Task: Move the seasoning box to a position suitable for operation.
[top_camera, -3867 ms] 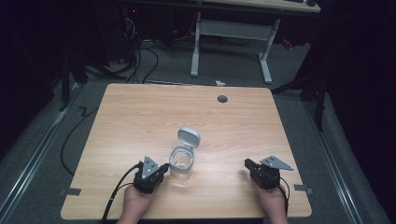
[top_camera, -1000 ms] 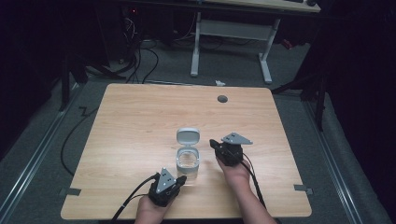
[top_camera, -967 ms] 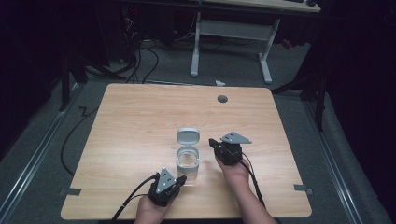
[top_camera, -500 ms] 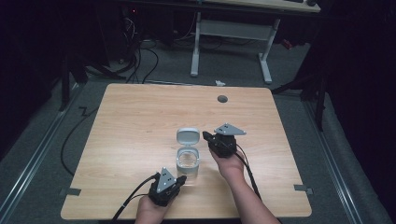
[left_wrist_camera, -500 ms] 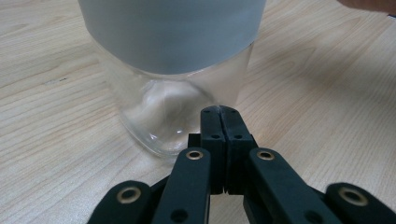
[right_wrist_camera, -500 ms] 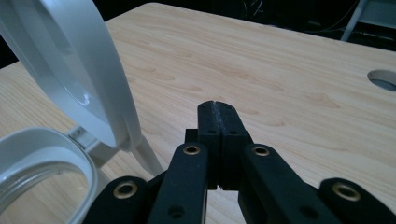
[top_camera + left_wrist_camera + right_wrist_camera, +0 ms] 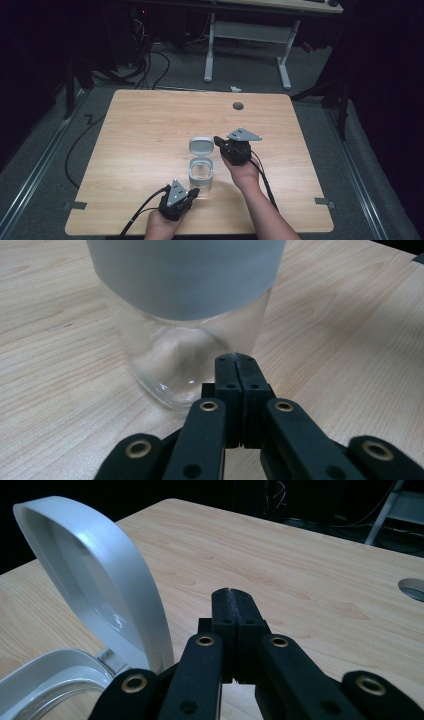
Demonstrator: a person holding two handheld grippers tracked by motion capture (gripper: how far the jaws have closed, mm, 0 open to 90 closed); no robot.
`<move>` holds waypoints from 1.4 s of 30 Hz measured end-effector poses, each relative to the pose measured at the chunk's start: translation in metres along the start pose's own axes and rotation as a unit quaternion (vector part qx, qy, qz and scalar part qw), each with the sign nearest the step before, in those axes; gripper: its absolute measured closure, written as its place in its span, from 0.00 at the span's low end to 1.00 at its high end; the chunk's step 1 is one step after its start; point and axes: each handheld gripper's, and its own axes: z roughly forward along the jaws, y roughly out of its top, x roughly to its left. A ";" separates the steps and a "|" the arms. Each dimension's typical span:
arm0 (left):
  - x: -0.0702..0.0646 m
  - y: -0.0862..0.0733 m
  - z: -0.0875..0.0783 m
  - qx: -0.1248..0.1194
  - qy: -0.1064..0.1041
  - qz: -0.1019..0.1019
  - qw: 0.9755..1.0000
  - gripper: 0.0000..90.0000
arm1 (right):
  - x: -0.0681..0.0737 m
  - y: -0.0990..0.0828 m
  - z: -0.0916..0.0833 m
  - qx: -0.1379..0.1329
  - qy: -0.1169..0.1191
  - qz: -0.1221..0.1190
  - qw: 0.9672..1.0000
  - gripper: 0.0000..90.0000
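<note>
Container of clear plastic stands just toward six o'clock of the table's centre, its grey hinged lid flipped up at the container's twelve o'clock side. The right gripper sits at the lid's three o'clock, jaws pressed together on nothing, tips just beside the lid's edge. The left gripper lies at the container's six o'clock, jaws likewise closed and empty, tips close to the base.

A sideways nudge on the lid from the right gripper could tip or slide the light container, since nothing clamps it; the left gripper looks placed only to block it.

The right gripper view shows the lid's hollow inside and its hinge; the left gripper view shows the transparent wall and grey band of the container. The high view alone places both hands on the wooden table.
</note>
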 end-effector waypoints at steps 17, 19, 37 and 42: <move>0.000 0.000 0.001 0.003 -0.002 -0.006 1.000 1.00 | 0.011 0.008 -0.003 -0.010 0.015 -0.009 1.000 1.00; 0.000 0.000 0.001 0.003 -0.002 -0.005 1.000 1.00 | 0.012 0.008 -0.005 -0.011 0.017 -0.010 1.000 1.00; 0.000 0.001 -0.001 0.008 -0.017 -0.008 1.000 1.00 | 0.025 -0.014 -0.035 -0.023 0.025 -0.021 0.999 1.00; -0.004 0.007 -0.015 0.028 -0.037 0.001 0.999 1.00 | 0.014 -0.020 -0.043 -0.025 0.015 -0.012 1.000 1.00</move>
